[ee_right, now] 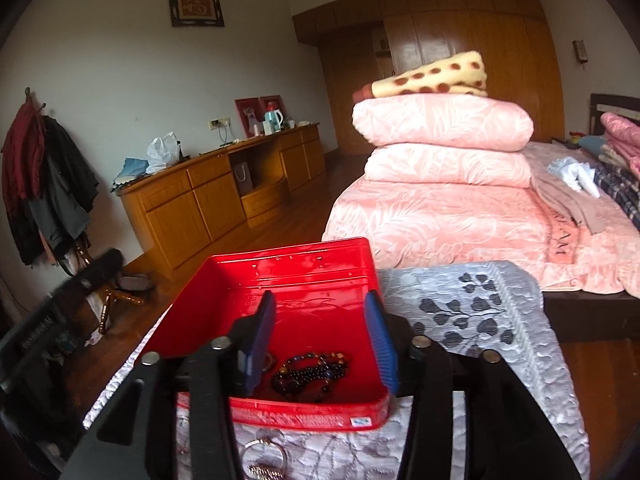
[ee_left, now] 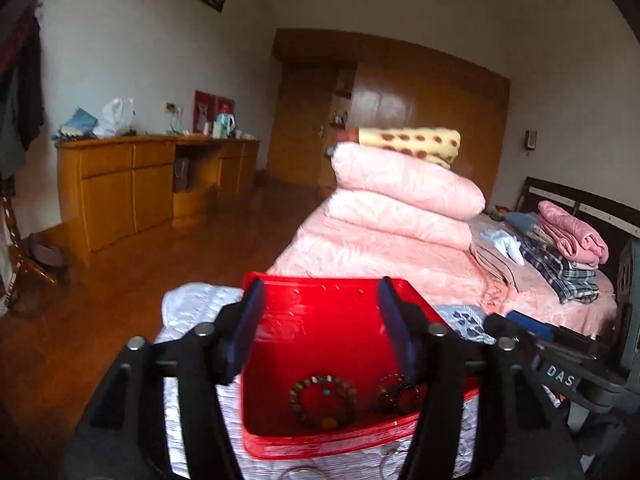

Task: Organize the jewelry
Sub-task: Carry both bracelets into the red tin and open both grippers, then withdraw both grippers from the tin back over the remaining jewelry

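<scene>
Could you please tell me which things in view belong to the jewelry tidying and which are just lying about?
Belonging to the job:
red box
beaded bracelets inside it
metal rings on the patterned cloth
left claw and right claw, both open

Just lying about:
pink quilts
spotted blanket
wooden dresser
hanging coats

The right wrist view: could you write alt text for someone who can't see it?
An open gripper hovers over a red tray holding dark beaded bracelets, on a grey patterned cloth; a pink bed lies beyond.
</scene>
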{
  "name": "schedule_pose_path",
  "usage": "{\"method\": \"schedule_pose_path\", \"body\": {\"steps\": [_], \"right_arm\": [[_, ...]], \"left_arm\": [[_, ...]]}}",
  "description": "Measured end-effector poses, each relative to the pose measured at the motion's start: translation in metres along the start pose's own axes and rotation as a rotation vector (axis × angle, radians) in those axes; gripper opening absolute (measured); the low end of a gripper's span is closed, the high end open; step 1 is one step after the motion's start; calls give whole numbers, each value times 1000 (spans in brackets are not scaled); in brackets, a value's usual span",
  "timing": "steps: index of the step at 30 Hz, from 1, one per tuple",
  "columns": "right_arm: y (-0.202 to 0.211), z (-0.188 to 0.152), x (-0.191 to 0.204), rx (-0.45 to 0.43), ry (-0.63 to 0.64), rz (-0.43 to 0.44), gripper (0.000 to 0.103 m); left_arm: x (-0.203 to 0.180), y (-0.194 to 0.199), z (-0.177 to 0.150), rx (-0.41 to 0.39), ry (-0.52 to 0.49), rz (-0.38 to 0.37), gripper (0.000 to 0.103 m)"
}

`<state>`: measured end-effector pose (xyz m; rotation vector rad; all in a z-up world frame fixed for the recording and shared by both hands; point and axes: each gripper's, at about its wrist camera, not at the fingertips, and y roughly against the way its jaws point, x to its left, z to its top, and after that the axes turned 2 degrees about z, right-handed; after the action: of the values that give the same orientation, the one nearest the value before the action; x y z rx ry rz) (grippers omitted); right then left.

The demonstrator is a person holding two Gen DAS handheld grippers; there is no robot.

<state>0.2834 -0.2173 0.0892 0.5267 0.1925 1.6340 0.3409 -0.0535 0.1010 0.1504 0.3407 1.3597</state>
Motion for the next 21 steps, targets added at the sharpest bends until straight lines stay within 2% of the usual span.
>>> {"method": "schedule_pose_path", "body": {"steps": [5, 8, 12, 17, 21], "right_arm": [[29, -15, 1, -31, -1, -31, 81], [44, -27, 3, -40, 3, -49, 88], [57, -43, 5, -24, 3, -27, 92], [75, -68, 13, -34, 9, -43, 97], [79, -89, 18, 23, 19, -44, 97]], "left_arm": [[4, 38, -3, -70, -38, 39, 84], [10, 60, -8, -99, -39, 69, 90], [14, 87, -19, -125, -37, 90, 95], [8, 111, -41, -148, -59, 127, 97], [2, 121, -62, -137, -57, 117, 98]]}}
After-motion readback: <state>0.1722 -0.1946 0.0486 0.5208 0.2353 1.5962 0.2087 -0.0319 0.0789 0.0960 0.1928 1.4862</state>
